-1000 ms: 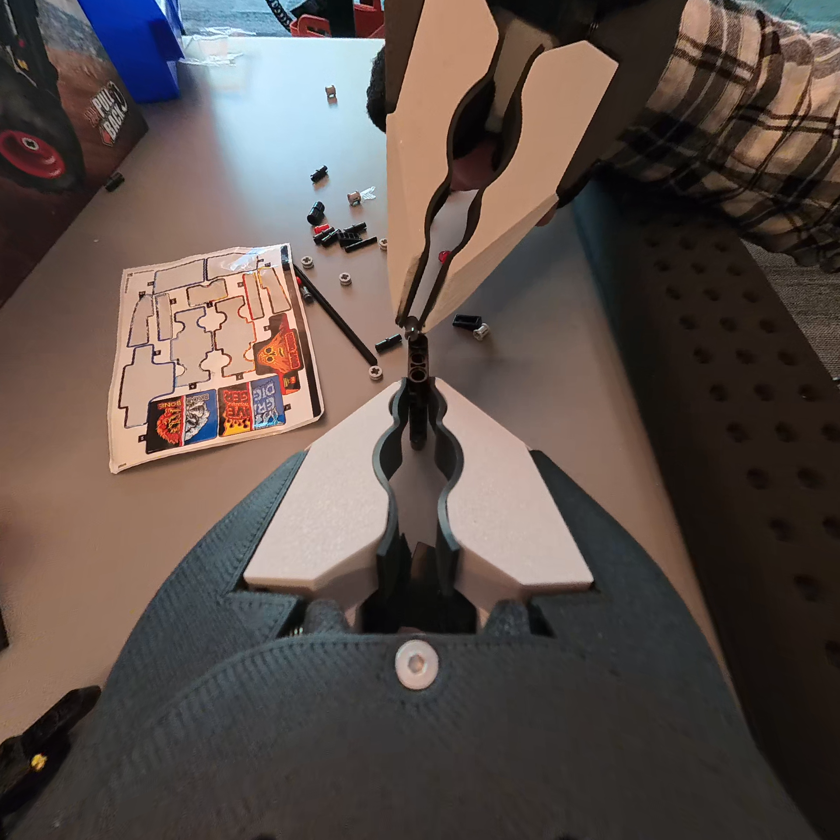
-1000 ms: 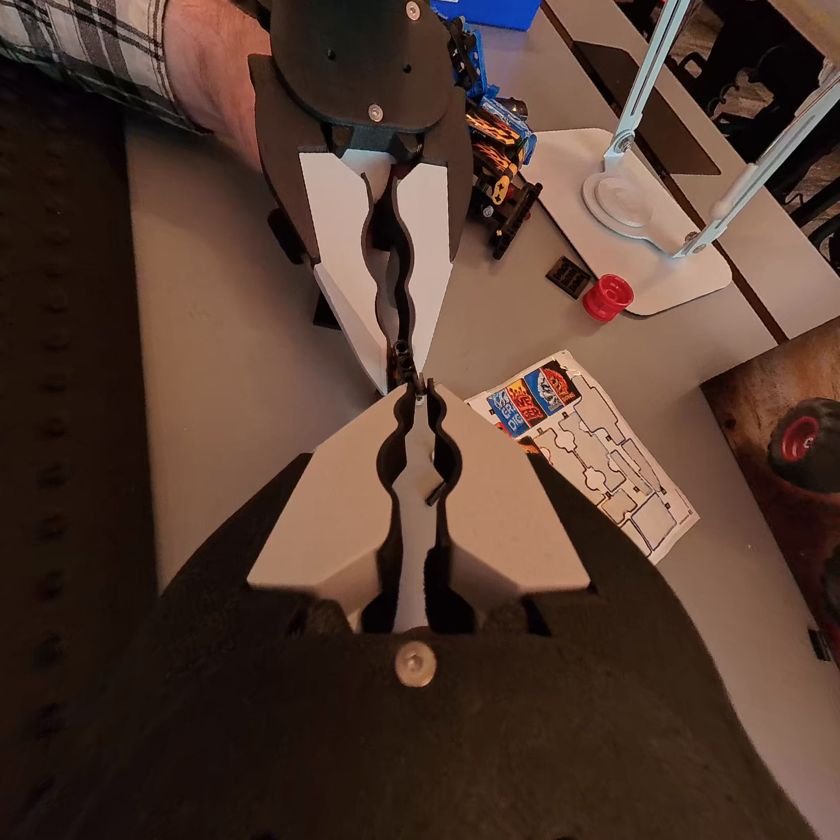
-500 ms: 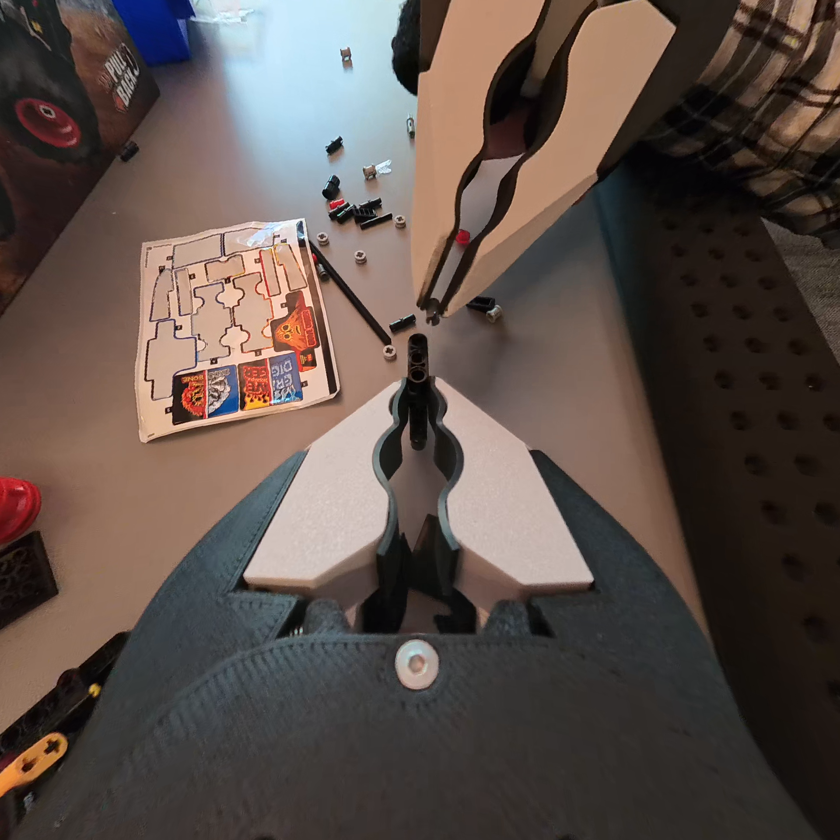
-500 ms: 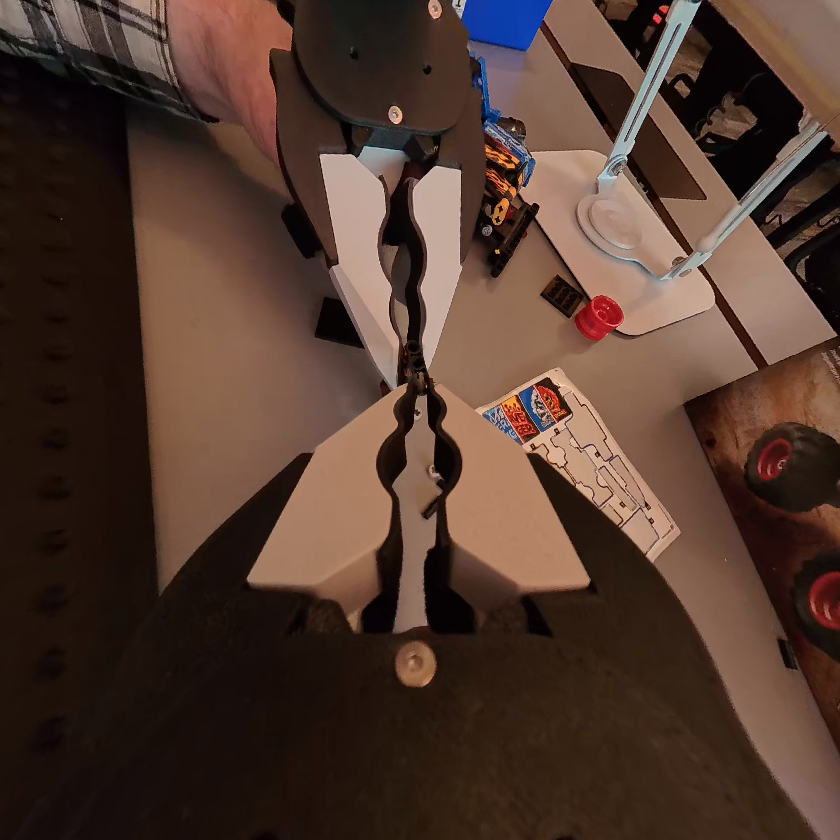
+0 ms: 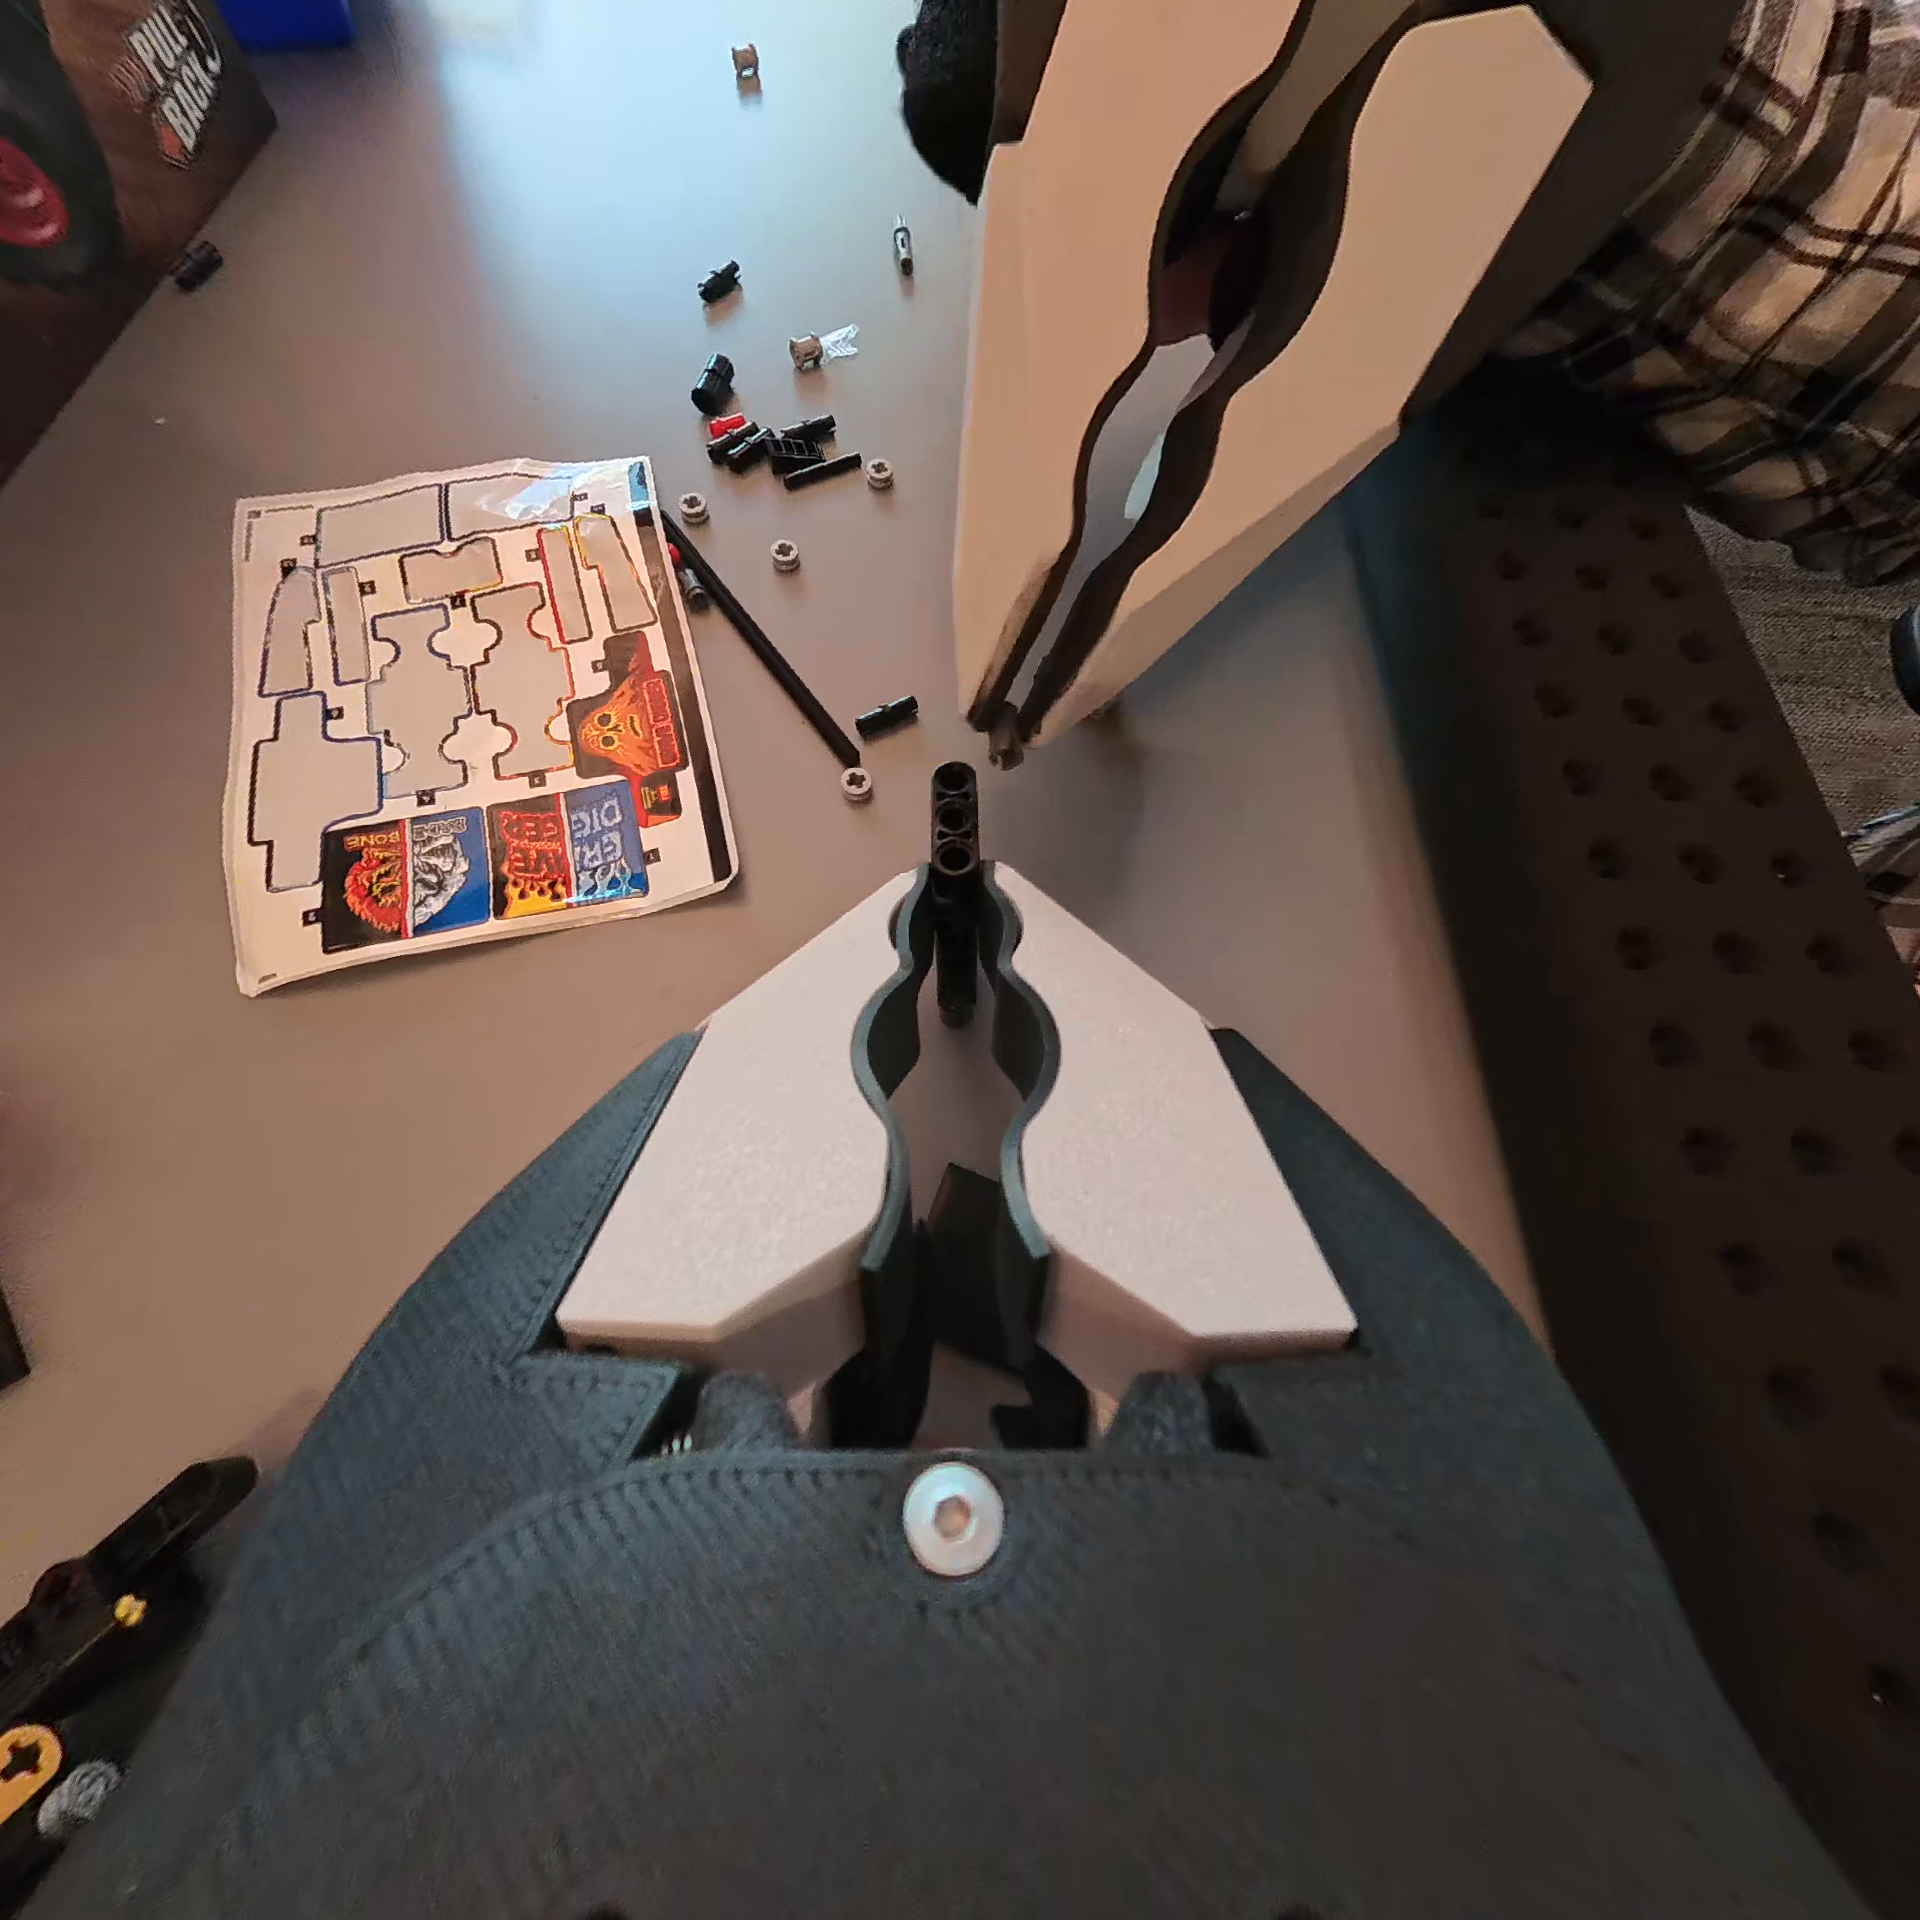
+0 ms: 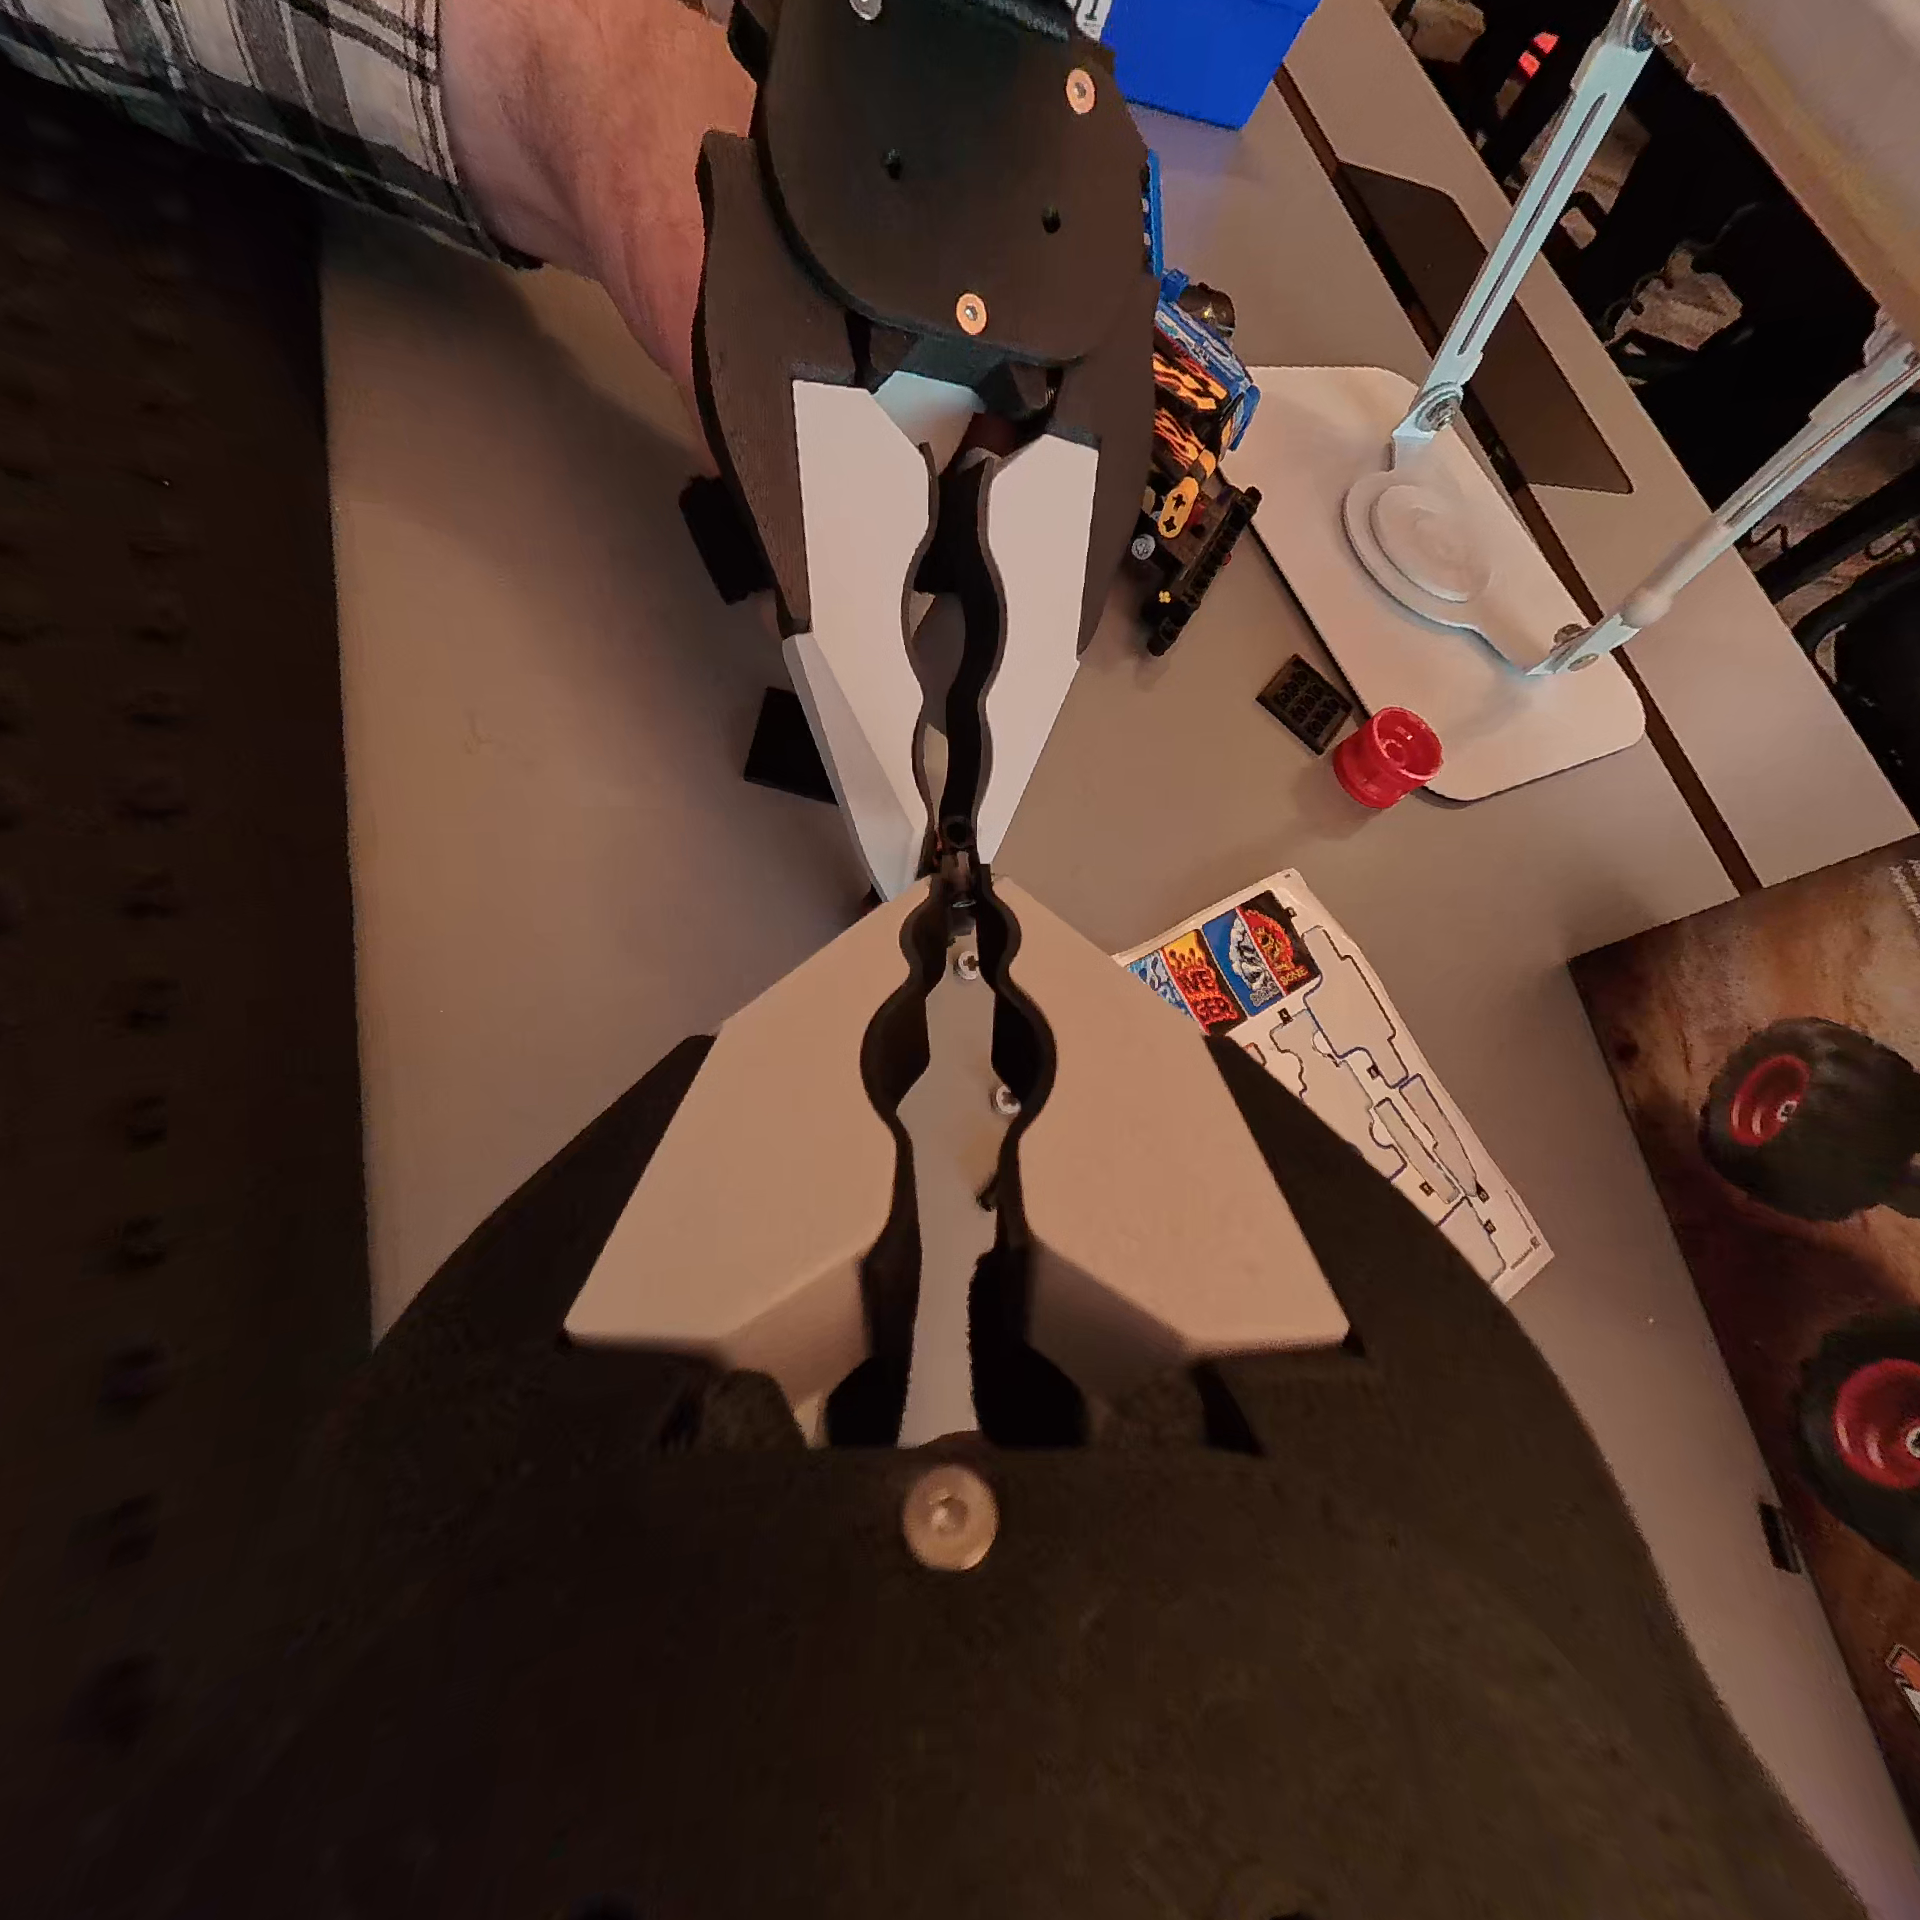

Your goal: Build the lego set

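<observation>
My left gripper (image 5: 954, 883) is shut on a black beam with holes (image 5: 954, 821), which sticks out forward past the fingertips. My right gripper (image 5: 1000, 725) comes down from the upper right, shut on a small grey pin (image 5: 1004, 742). The pin sits just right of the beam's end, a small gap apart. In the right wrist view my right gripper (image 6: 961, 891) meets the left gripper (image 6: 956, 831) tip to tip, and the pin is hard to make out. Both are held above the grey table (image 5: 1195, 831).
A sticker sheet (image 5: 468, 707) lies left. A long black axle (image 5: 764, 649) and several loose pins and bushes (image 5: 779, 442) lie beyond it. A part-built truck (image 6: 1195, 447), a black plate (image 6: 1304, 701), a red hub (image 6: 1387, 758), a white lamp base (image 6: 1455, 582) and the set box (image 6: 1766, 1143) also show. The grippers are tip to tip, or close to it.
The pin was touching the beam's end one second ago; now it sits slightly right of it and apart. Both grippers have shifted over the table and stay shut.
</observation>
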`<state>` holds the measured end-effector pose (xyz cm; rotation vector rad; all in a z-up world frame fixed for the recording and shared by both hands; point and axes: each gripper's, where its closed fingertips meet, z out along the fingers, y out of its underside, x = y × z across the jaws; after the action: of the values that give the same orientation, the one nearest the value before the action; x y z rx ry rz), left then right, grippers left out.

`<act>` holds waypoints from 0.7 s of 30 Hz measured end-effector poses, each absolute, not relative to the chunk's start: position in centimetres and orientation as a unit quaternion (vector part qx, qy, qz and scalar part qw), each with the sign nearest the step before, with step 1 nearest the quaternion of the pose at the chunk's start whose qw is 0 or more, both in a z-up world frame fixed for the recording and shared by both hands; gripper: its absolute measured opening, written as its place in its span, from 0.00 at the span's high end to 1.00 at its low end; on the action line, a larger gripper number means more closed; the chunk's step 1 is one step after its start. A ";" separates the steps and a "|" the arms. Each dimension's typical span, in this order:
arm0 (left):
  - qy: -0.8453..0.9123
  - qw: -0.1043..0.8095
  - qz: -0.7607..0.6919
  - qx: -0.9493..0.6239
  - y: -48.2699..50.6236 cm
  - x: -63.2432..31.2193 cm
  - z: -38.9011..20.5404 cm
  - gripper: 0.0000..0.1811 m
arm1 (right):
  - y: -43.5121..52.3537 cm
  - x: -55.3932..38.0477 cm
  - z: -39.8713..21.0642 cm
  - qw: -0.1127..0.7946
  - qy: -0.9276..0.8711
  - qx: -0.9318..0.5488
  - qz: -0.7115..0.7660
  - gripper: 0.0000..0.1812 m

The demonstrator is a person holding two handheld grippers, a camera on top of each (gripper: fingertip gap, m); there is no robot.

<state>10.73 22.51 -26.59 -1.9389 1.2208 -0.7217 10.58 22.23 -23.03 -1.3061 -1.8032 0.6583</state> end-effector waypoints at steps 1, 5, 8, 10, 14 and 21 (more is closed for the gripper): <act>0.473 0.361 -0.283 -0.752 22.5 10.7 -26.6 0.96 | 22.2 10.5 -22.9 0.399 -0.713 -0.515 0.259 0.99; 0.473 0.363 -0.287 -0.750 22.5 10.8 -26.6 0.96 | 21.8 10.3 -22.6 0.400 -0.724 -0.505 0.245 0.99; 0.476 0.366 -0.284 -0.747 22.5 10.9 -26.6 0.96 | 21.4 10.0 -22.6 0.396 -0.739 -0.496 0.225 0.99; 0.477 0.368 -0.282 -0.747 22.5 10.9 -26.6 0.96 | 21.4 9.9 -22.7 0.394 -0.750 -0.491 0.203 0.99; 0.476 0.368 -0.282 -0.747 22.6 10.9 -26.6 0.96 | 22.4 10.2 -23.4 0.386 -0.768 -0.491 0.144 0.99; 0.477 0.370 -0.280 -0.747 22.6 11.1 -26.6 0.96 | 22.8 10.4 -23.6 0.361 -0.805 -0.466 0.070 0.99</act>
<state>11.06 22.63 -26.58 -1.9162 1.2234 -0.7189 10.43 22.82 -23.64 -1.2018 -2.0739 0.1813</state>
